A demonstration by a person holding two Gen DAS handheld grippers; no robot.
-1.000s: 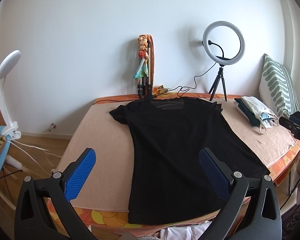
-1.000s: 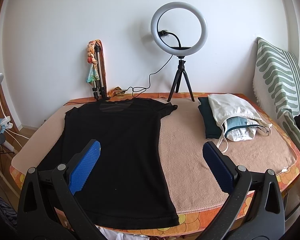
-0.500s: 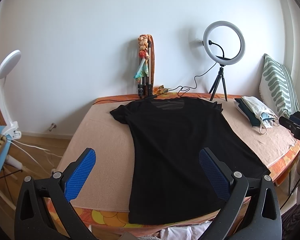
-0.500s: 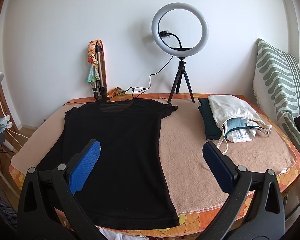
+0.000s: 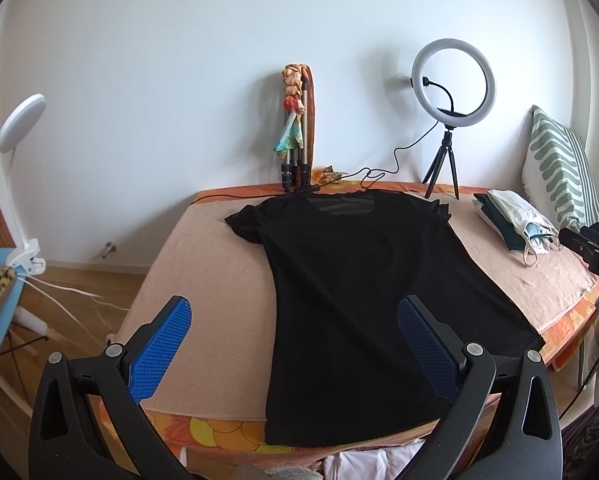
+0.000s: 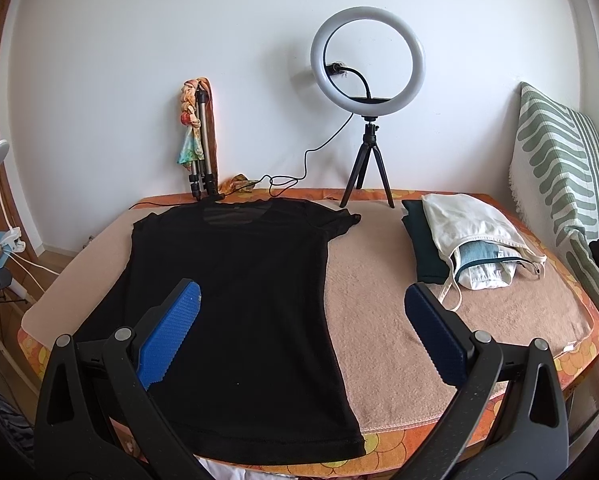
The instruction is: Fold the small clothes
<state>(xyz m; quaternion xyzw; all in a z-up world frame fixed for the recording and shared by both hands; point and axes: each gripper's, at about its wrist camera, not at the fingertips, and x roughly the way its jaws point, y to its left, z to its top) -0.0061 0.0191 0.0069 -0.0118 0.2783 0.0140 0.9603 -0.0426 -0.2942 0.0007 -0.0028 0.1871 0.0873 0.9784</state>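
A black T-shirt [image 5: 363, 288] lies flat and unfolded on the beige blanket [image 5: 211, 280], neck toward the wall, hem at the near edge. It also shows in the right wrist view [image 6: 235, 300]. My left gripper [image 5: 295, 320] is open and empty, held above the near edge over the shirt's lower left side. My right gripper [image 6: 303, 308] is open and empty, above the shirt's lower right side. Neither touches the cloth.
A stack of folded clothes [image 6: 459, 248] lies at the right of the blanket. A ring light on a tripod [image 6: 367, 92] and a folded tripod [image 6: 201, 148] stand by the wall. A striped pillow [image 6: 559, 168] leans at the far right. A lamp [image 5: 19, 128] stands left.
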